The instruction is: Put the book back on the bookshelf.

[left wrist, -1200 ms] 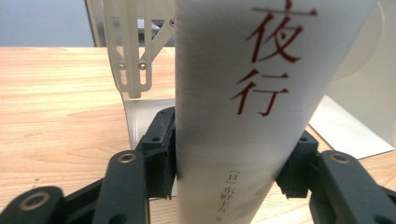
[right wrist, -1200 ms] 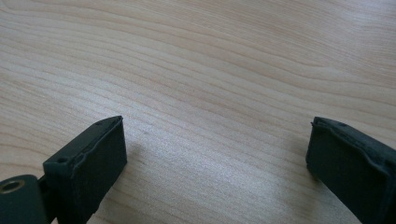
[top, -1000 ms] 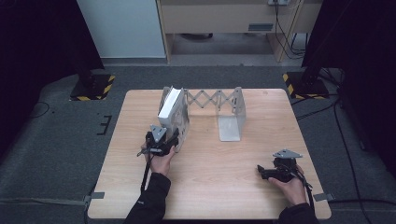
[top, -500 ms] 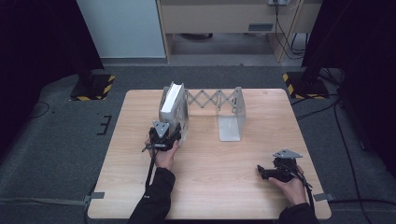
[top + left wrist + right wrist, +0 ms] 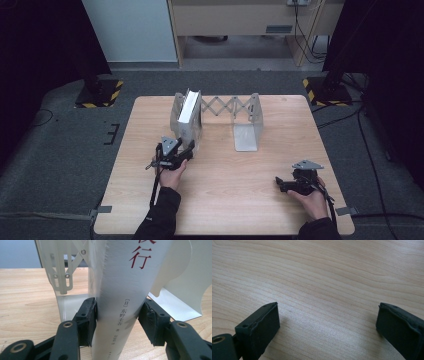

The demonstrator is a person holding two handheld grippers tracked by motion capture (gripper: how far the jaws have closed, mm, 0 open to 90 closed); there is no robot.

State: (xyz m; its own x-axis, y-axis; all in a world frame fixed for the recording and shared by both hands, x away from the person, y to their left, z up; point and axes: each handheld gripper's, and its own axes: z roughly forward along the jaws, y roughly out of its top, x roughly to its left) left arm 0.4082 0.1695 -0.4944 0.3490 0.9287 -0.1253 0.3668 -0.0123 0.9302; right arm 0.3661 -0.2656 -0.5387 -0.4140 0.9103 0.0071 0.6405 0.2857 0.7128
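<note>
Wooden table (image 5: 225, 195) on dark grey carpet, cabinet and stand bases behind it.

White book (image 5: 188, 114) stands upright in the left bay of the expandable metal bookend rack (image 5: 216, 116), spine toward the person. In the left gripper view the spine (image 5: 120, 297) sits between both black pads (image 5: 88, 320), red and black printed characters on it. Left pad looks flush against the spine; right pad touches or nearly touches its edge. So left gripper (image 5: 181, 151) is narrowed onto the book, grip looks engaged but I can't confirm firm contact on both sides.

Change vs. a second ago: left hand (image 5: 172, 175) has pushed forward. It was short of the rack then; now the jaws are at the near end of the book. Book and rack haven't shifted. Reads as approach finished, grasp just made. Next is probably sliding the book out of the bay toward the person.

Risk: rack is light and unanchored, may drag along with the book, and nothing is bracing it.

Right bay of the rack is empty, its base plate (image 5: 246, 137) lies flat on the table.

Right gripper (image 5: 285, 183) rests near the table's front right corner, well apart from the rack. Jaws spread wide, nothing between them, just wood grain in the right gripper view. Hasn't moved over the last second.
</note>
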